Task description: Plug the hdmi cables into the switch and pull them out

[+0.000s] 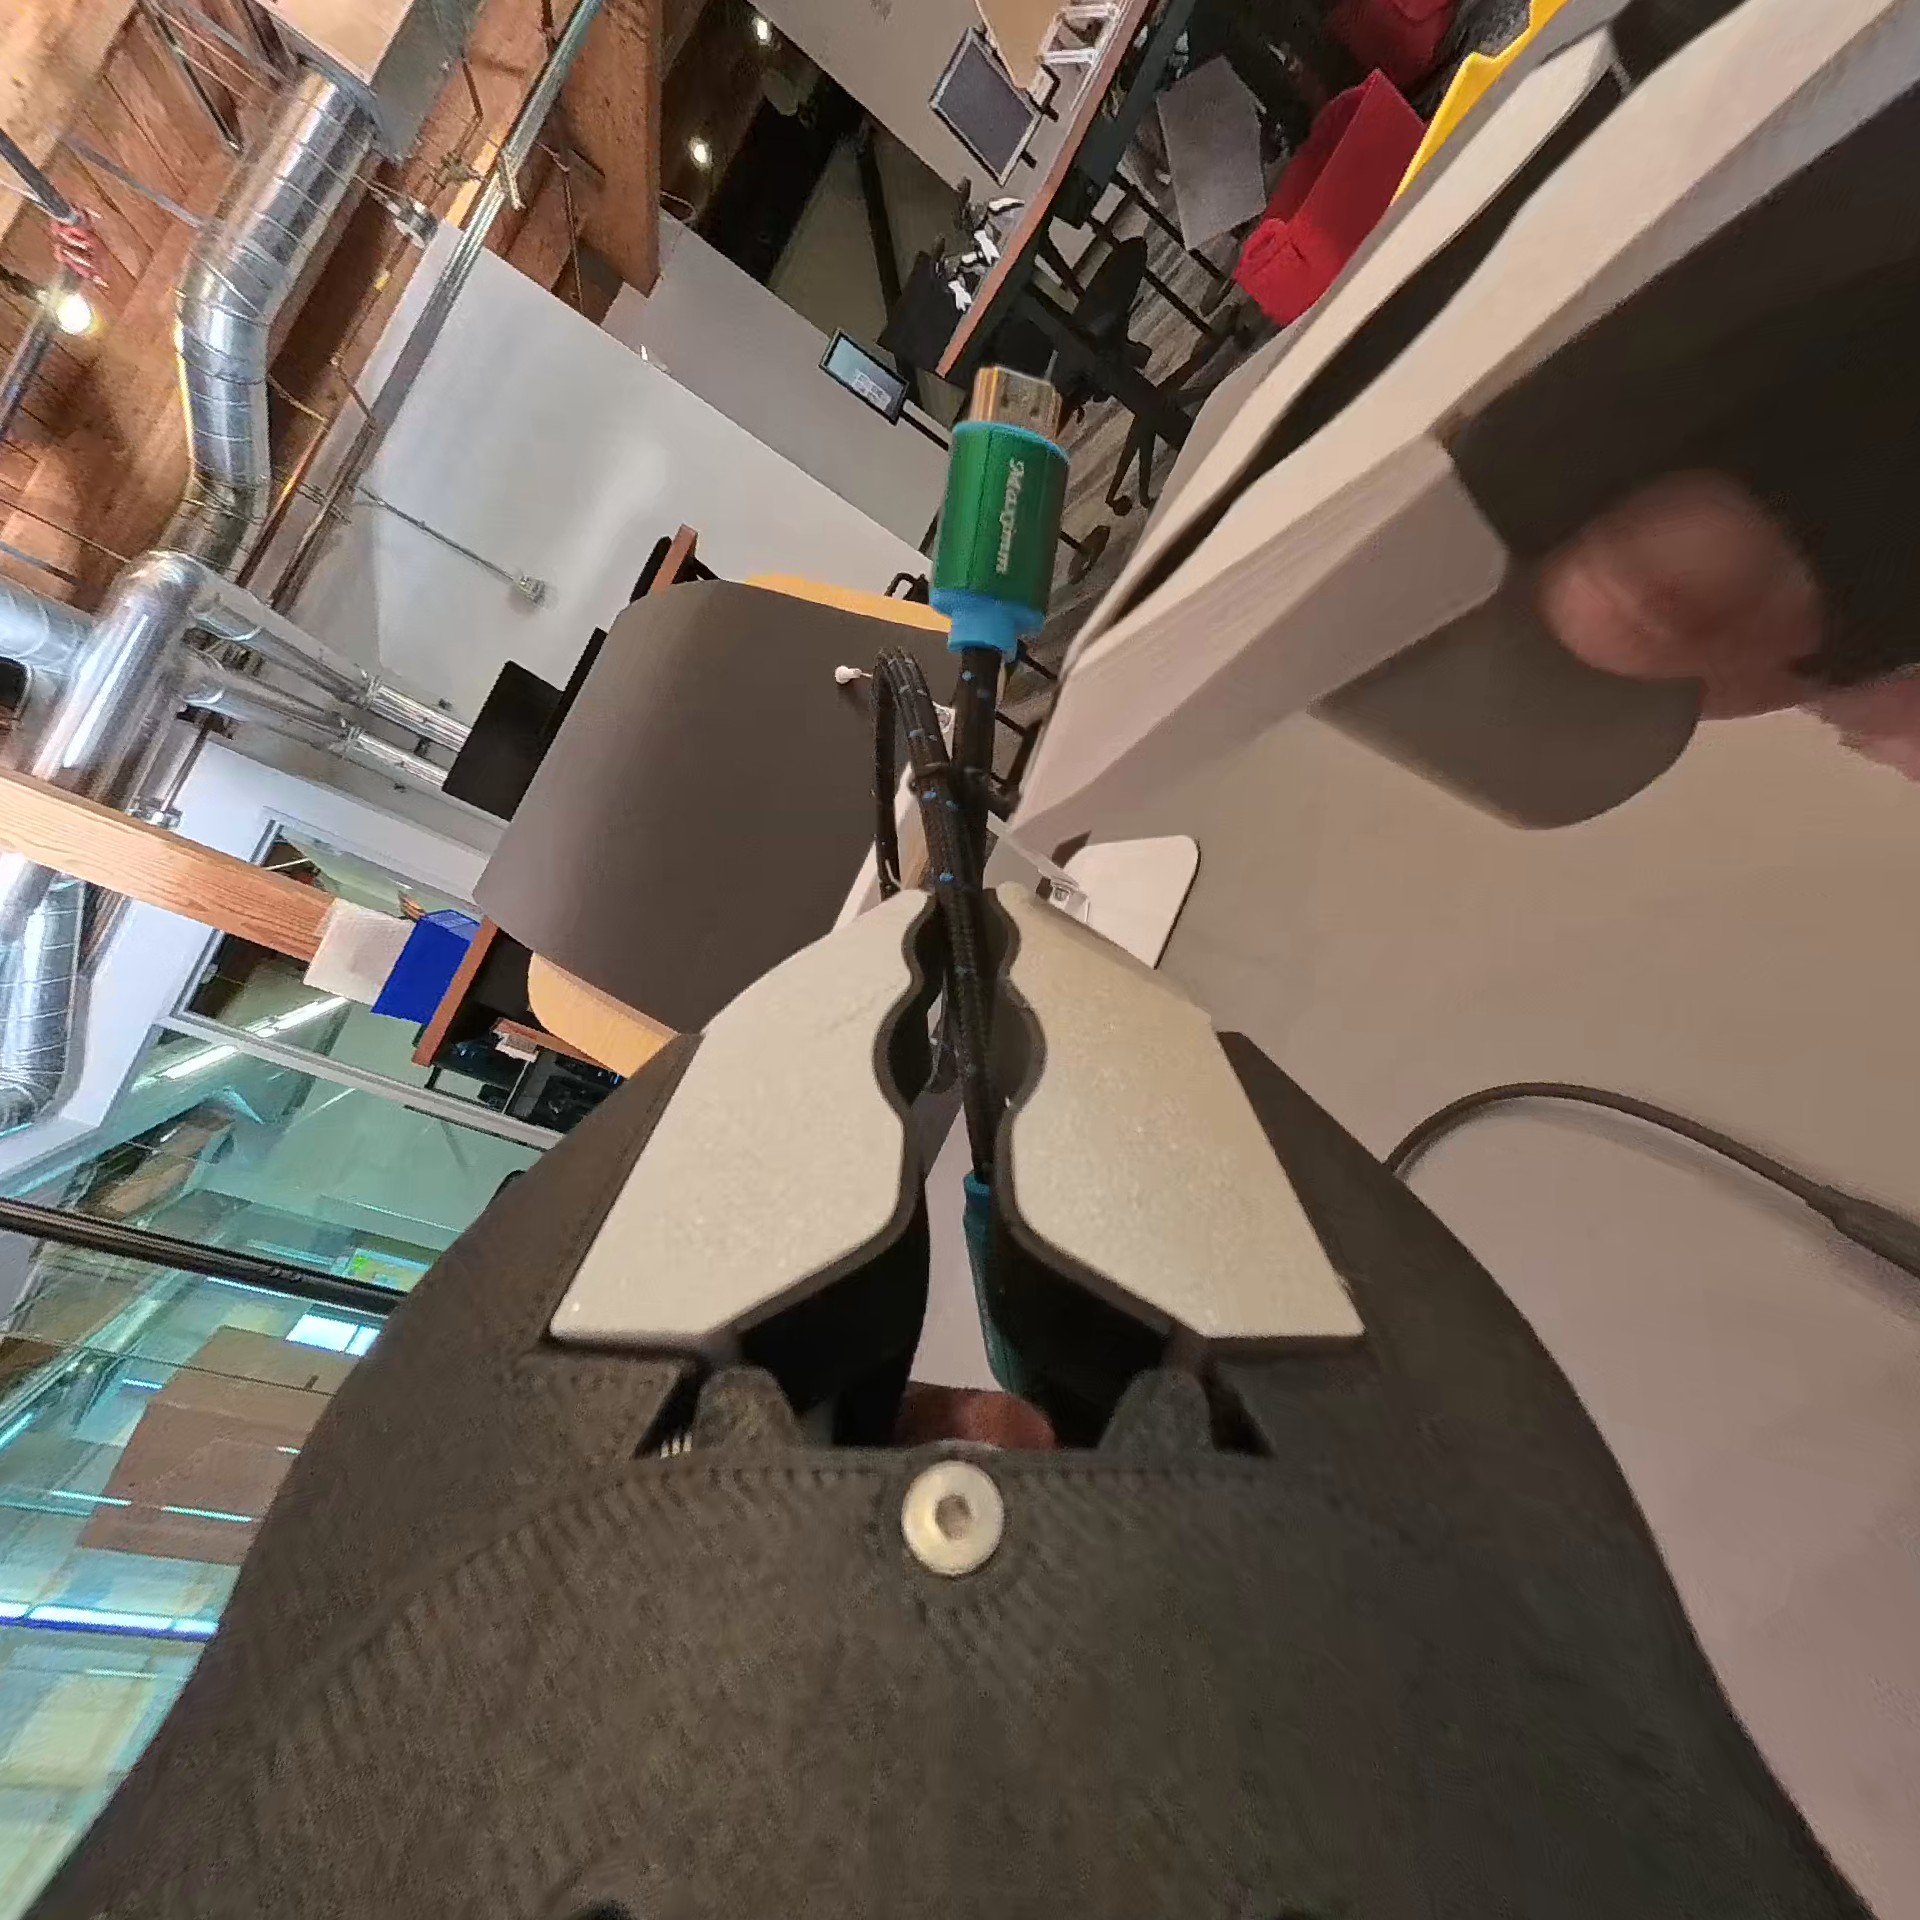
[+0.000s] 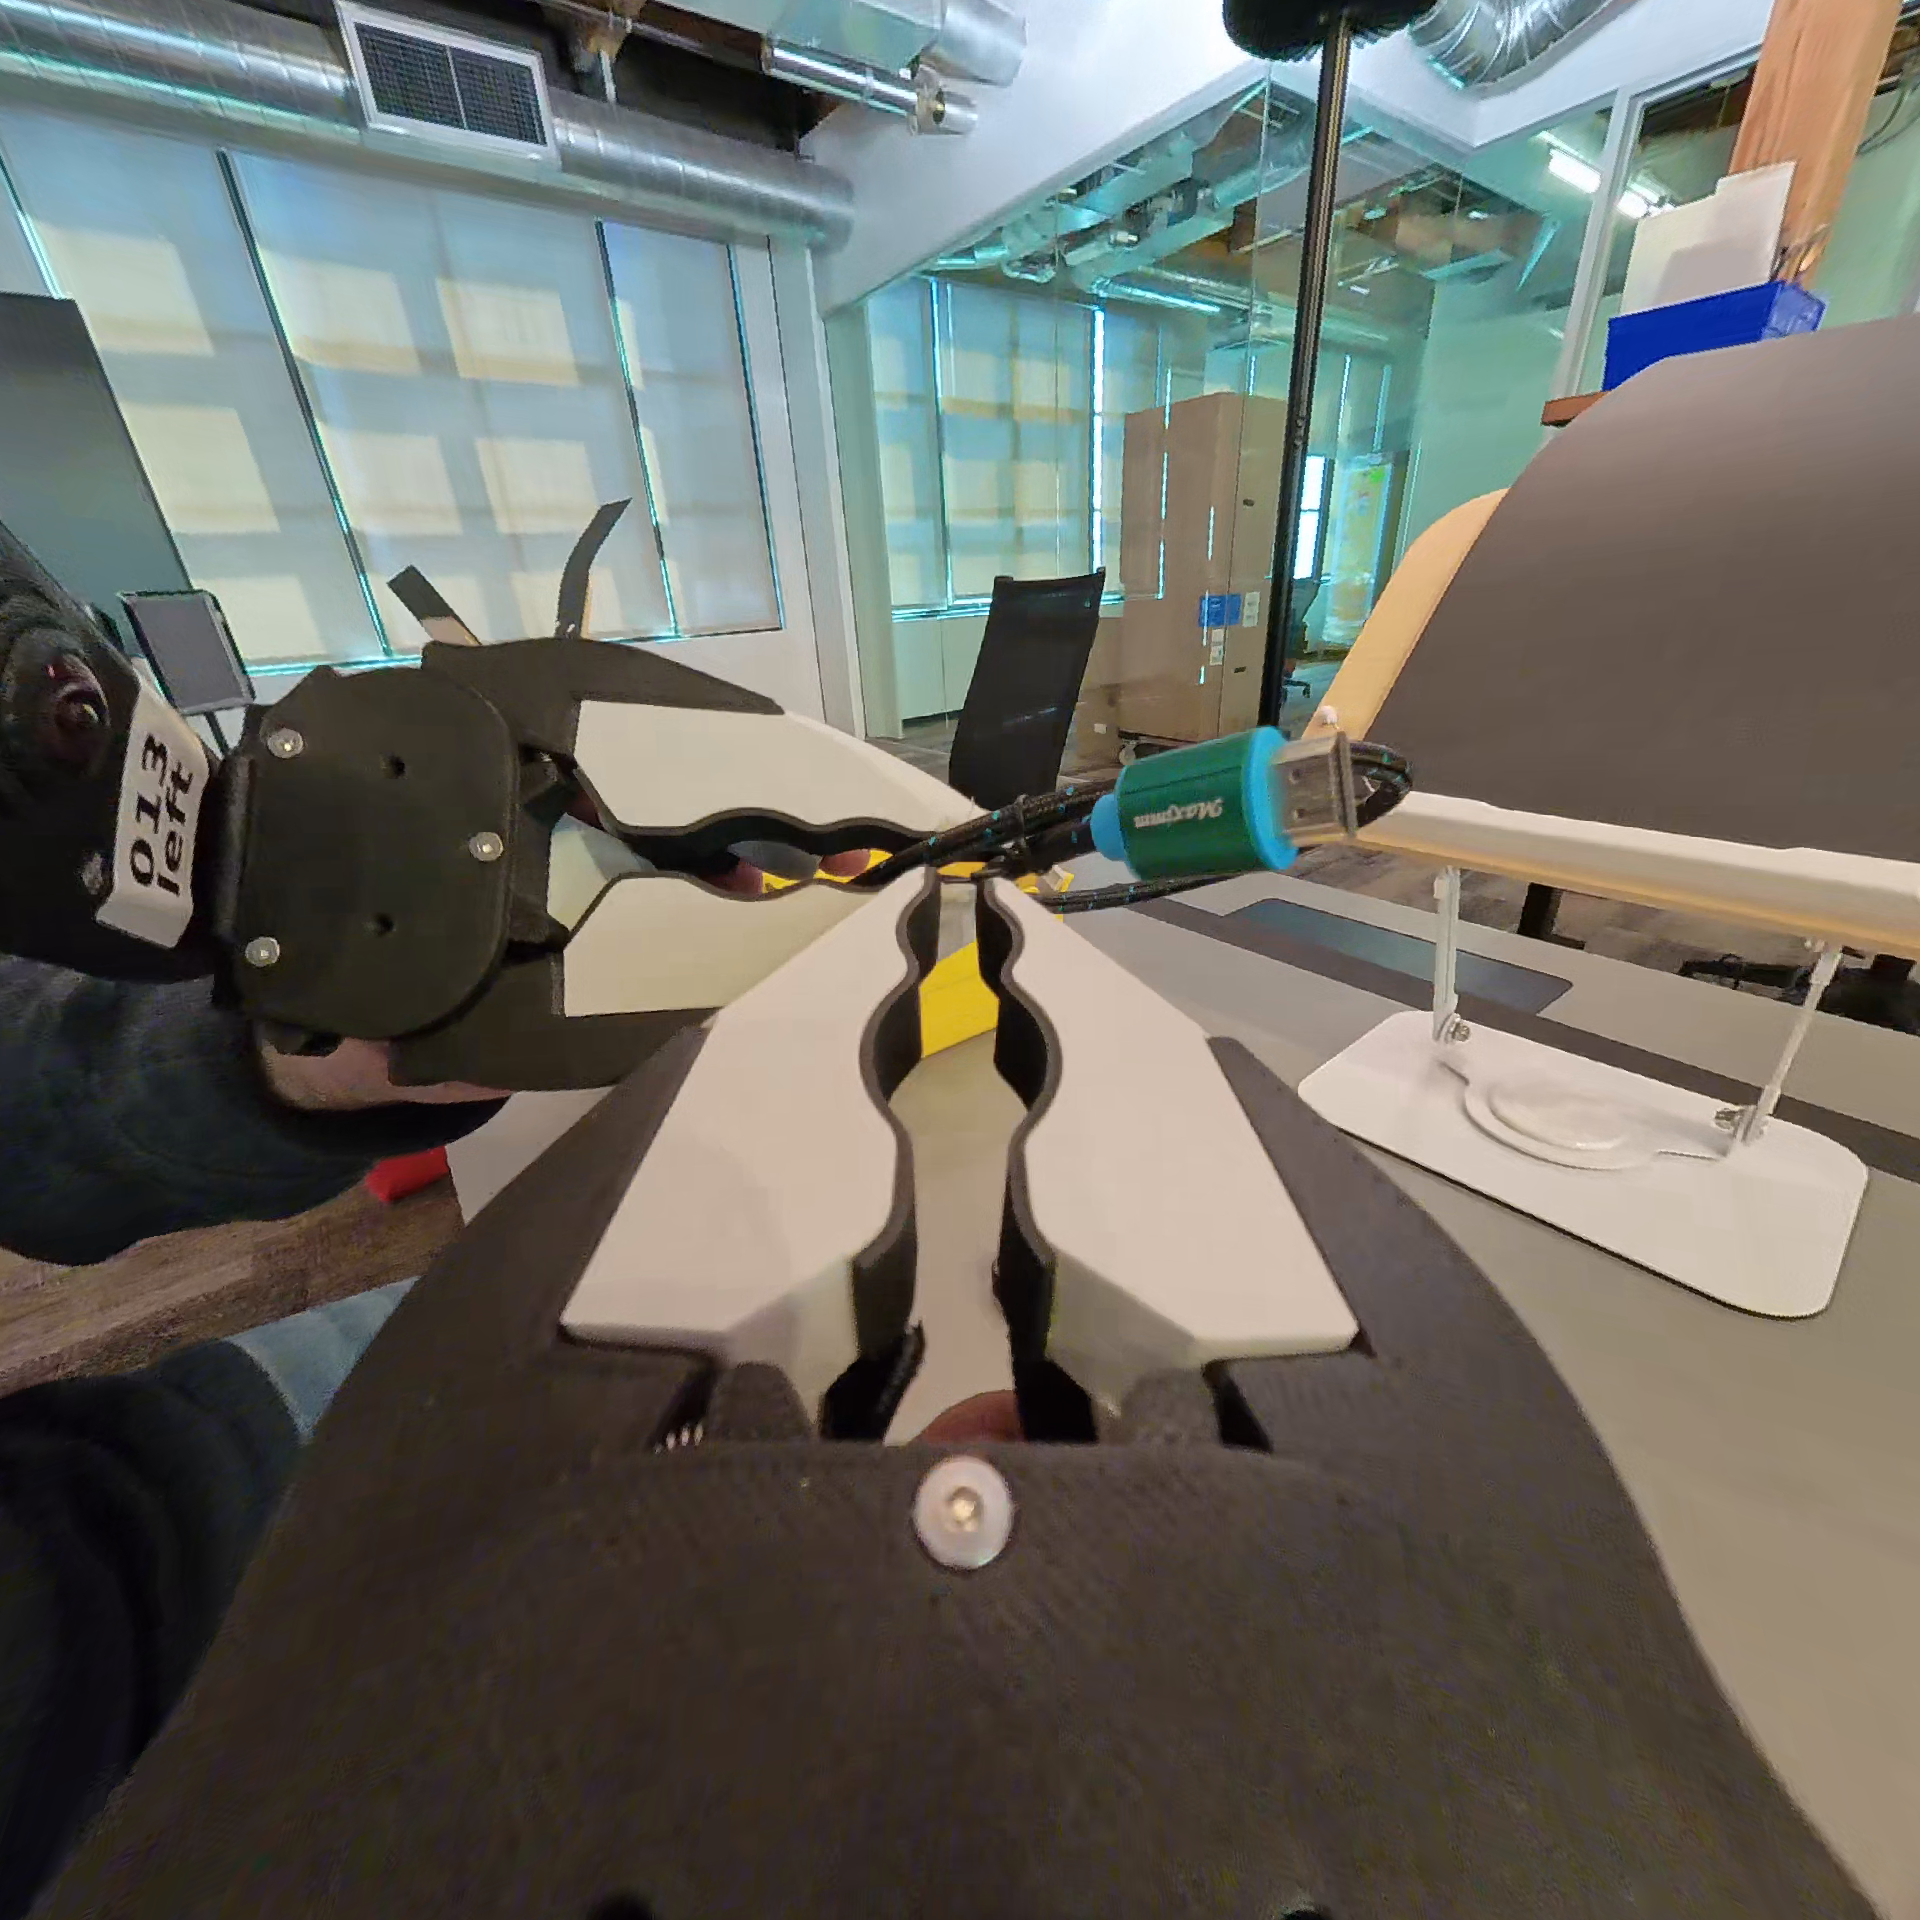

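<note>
Left gripper point(image 1: 961, 935) is closed down on a black braided hdmi cable point(image 1: 971, 997) with blue flecks; several strands of it are bunched between the pads. The green connector point(image 1: 992, 520) stands past the fingertips toward 12 o'clock, with light blue collars at both ends, a bare metal plug on top, and pale script lettering down its side. A second teal connector end point(image 1: 987, 1278) sits low in the gap between the left gripper's fingers.

In the right wrist view the left gripper point(image 2: 862, 862) comes in from 9 o'clock, held in a person's hand point(image 2: 353, 1070). A white sticker with black characters point(image 2: 156, 810) sits on its rear, by the black camera body. The connector point(image 2: 1205, 805) points toward 3 o'clock, in mid air above the worktop point(image 2: 1714, 1507).

Right gripper point(image 2: 961, 894) is nearly closed, a narrow slot between its fingertips. Nothing is visibly clamped; the cable runs just above and beyond the tips.

At 3 o'clock, a white stand point(image 2: 1579, 1153) on the grey worktop carries a tilted dark board point(image 2: 1714, 623) on thin legs. The plug tip is near the board's lower edge; contact cannot be judged. Open worktop lies between the right gripper and the stand base. A yellow object point(image 2: 951, 997) shows behind the right fingertips. No switch is identifiable in either view.
</note>
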The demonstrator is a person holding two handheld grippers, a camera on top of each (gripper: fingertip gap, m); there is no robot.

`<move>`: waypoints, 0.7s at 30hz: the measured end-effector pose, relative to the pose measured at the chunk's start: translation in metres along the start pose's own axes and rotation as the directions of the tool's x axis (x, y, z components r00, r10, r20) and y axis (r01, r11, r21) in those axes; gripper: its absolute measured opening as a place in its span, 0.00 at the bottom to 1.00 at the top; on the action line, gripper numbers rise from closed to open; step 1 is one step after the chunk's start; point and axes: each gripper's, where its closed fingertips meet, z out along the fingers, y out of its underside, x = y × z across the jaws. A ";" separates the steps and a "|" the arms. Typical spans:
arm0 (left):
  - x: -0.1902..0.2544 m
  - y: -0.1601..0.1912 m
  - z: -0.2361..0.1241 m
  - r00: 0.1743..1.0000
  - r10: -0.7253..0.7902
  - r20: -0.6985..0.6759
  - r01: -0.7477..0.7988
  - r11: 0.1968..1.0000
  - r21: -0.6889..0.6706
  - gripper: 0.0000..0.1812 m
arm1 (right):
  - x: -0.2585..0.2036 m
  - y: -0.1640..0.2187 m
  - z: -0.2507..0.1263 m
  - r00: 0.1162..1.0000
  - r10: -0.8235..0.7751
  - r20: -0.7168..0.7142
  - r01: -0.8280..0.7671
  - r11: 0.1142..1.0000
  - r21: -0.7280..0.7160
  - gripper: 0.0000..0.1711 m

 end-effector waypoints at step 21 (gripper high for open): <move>0.000 -0.003 0.000 0.997 0.050 0.062 -0.052 0.999 0.017 0.03 | 0.001 -0.002 0.001 0.968 0.229 0.102 -0.229 0.973 -0.007 0.07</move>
